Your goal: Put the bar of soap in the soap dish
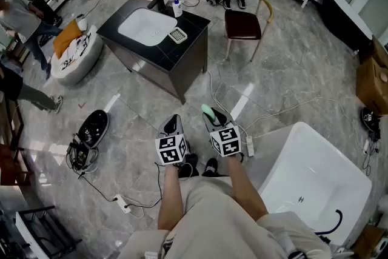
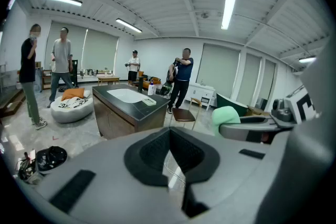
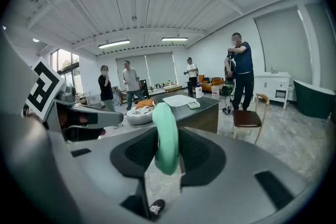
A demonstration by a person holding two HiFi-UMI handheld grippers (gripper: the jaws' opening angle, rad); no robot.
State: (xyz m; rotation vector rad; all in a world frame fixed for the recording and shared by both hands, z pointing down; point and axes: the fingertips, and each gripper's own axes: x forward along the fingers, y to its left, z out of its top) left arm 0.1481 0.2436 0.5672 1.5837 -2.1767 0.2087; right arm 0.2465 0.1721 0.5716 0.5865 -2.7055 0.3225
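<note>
a white bathtub is seen well apart from the black counter, on its near right side in the head view. a white basin is sunk into the counter's top. a chair with a dark seat is placed just beside the counter, to its right. the left gripper and the right gripper are held side by side on the near side of the counter, apart from it and above the grey floor, and both are pointed toward it. the left gripper's jaws are pressed together at their tips, and nothing is held between them. a pump bottle is stood on the counter behind the basin. the soap dish is laid on the counter's top, just beside the basin's right edge, and nothing is seen in it. the green bar of soap is pinched on edge between the right gripper's jaws, its upper end raised past the pads, and so it is kept well short of the counter and the dish.
</note>
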